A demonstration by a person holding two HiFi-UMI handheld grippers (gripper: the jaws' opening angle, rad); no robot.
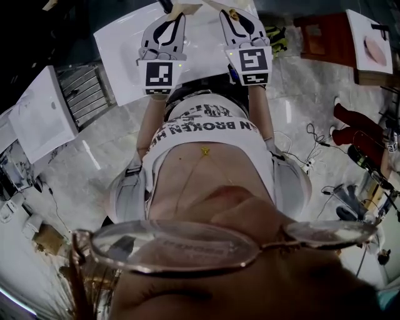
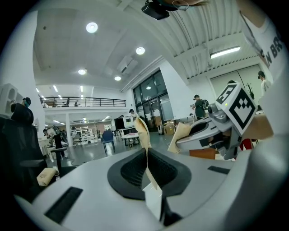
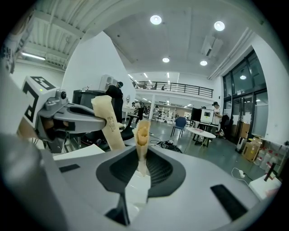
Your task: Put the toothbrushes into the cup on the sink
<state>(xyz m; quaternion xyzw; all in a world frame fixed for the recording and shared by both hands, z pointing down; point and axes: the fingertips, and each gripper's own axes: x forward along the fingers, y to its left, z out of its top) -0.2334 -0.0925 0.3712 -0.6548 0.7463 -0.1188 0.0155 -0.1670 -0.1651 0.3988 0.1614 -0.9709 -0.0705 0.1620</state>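
Observation:
In the head view both grippers are held side by side over the white sink top [image 1: 125,44]. My left gripper [image 1: 181,14] has its tan-taped fingertips [image 2: 143,128] pressed together, with nothing visible between them. My right gripper [image 1: 227,11] is the same, its tan tips [image 3: 142,133] meeting in one column. Each gripper view looks out level into a big hall, and each catches the other gripper beside it: the right gripper [image 2: 180,135], the left gripper [image 3: 107,118]. No toothbrush or cup shows clearly in any view.
A second white basin [image 1: 44,112] and a grey slatted rack [image 1: 87,94] lie to the left on the floor. A wooden table [image 1: 328,37] stands at the right, with cables [image 1: 312,150] and a person's red shoes [image 1: 350,125] nearby. People, desks and chairs fill the hall beyond.

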